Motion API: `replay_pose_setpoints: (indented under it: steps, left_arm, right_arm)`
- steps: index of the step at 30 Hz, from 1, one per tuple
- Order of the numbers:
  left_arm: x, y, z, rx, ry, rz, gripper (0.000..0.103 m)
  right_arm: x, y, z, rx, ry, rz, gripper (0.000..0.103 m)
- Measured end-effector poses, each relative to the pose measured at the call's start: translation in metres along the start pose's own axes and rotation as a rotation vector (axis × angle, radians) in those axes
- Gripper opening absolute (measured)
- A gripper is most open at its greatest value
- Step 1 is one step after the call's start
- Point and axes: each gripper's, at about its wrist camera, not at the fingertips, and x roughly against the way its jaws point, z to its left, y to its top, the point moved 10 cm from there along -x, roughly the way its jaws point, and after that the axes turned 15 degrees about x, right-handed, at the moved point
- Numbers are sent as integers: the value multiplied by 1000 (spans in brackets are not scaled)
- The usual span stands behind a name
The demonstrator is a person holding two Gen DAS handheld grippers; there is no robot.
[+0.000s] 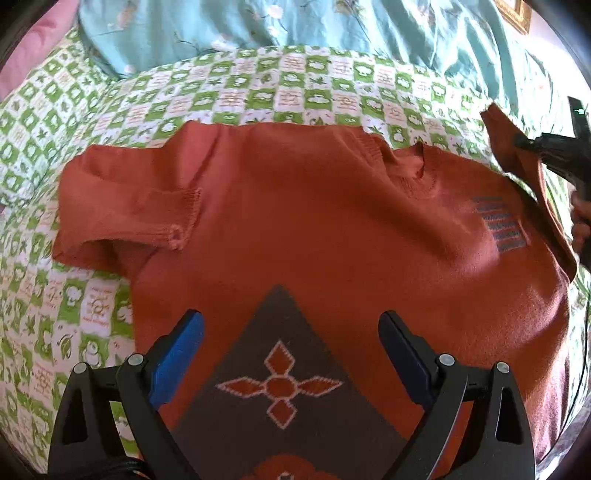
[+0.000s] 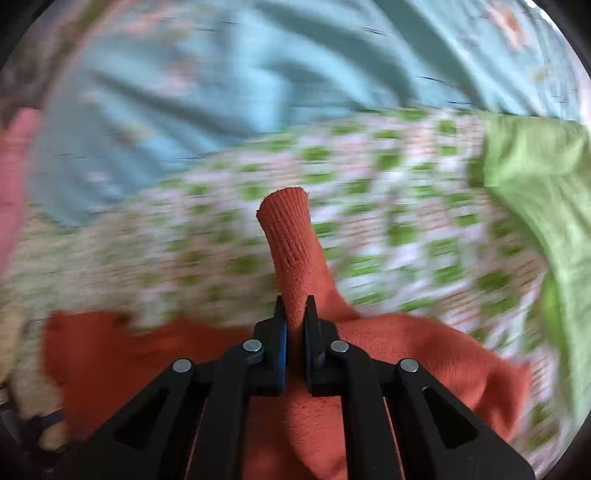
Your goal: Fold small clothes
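Observation:
A small rust-orange knit sweater [image 1: 314,206] lies flat on the bed, with a grey diamond motif [image 1: 280,387] on its front. Its left sleeve [image 1: 125,199] is folded across the body. My left gripper [image 1: 291,347] is open and empty, hovering over the grey motif. My right gripper [image 2: 295,317] is shut on the ribbed cuff of the right sleeve [image 2: 286,236] and holds it lifted off the bed. In the left wrist view the right gripper [image 1: 554,151] shows at the right edge with the raised sleeve [image 1: 513,147].
The bed has a green-and-white checked sheet [image 1: 258,92]. A teal floral quilt [image 1: 258,26] lies bunched at the back. A pink cloth [image 1: 33,48] sits at the far left. A light green cloth [image 2: 535,184] lies at the right in the right wrist view.

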Motion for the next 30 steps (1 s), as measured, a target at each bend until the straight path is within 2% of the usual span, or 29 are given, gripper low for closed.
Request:
replay_pose_setpoints:
  steps: [1, 3, 4, 5, 7, 8, 10, 13, 16, 17, 19, 23, 27, 30]
  left_arm:
    - [2, -1, 1, 5, -2, -3, 96]
    - [8, -4, 6, 19, -11, -7, 96]
    - [11, -6, 9, 26, -18, -7, 96]
    - [14, -8, 12, 33, -28, -8, 96]
    - [21, -11, 20, 53, -55, -5, 96]
    - [24, -13, 23, 60, -66, -4, 96]
    - [29, -14, 30, 80, -87, -3, 96]
    - [34, -12, 35, 106, -141, 3, 96]
    - [30, -8, 36, 117, -179, 20, 96]
    - [26, -7, 35, 121, -184, 33, 96]
    - [16, -2, 32, 136, -208, 64, 96]
    - [2, 17, 25, 123, -218, 71, 96]
    - [-13, 56, 16, 37, -160, 9, 96]
    - [-41, 67, 13, -6, -134, 74, 97]
  right_arm:
    - [4, 0, 16, 2, 46, -11, 8]
    - [16, -3, 71, 29, 194, -37, 8]
    - [19, -4, 84, 39, 228, -40, 8]
    - [22, -8, 118, 65, 307, -42, 8]
    - [22, -14, 152, 101, 379, -29, 8]
    - [21, -25, 185, 138, 424, -9, 8]
    - [12, -40, 221, 184, 468, 33, 8]
    - [-4, -68, 252, 193, 519, 116, 8]
    - [-20, -95, 252, 160, 538, 195, 16]
    - [-19, -100, 249, 149, 543, 210, 32]
    - [-18, -113, 244, 123, 528, 216, 50]
    - [16, -122, 212, 94, 490, 148, 51]
    - [62, -134, 162, 56, 417, 77, 53]
    - [91, -148, 137, 34, 348, 47, 54]
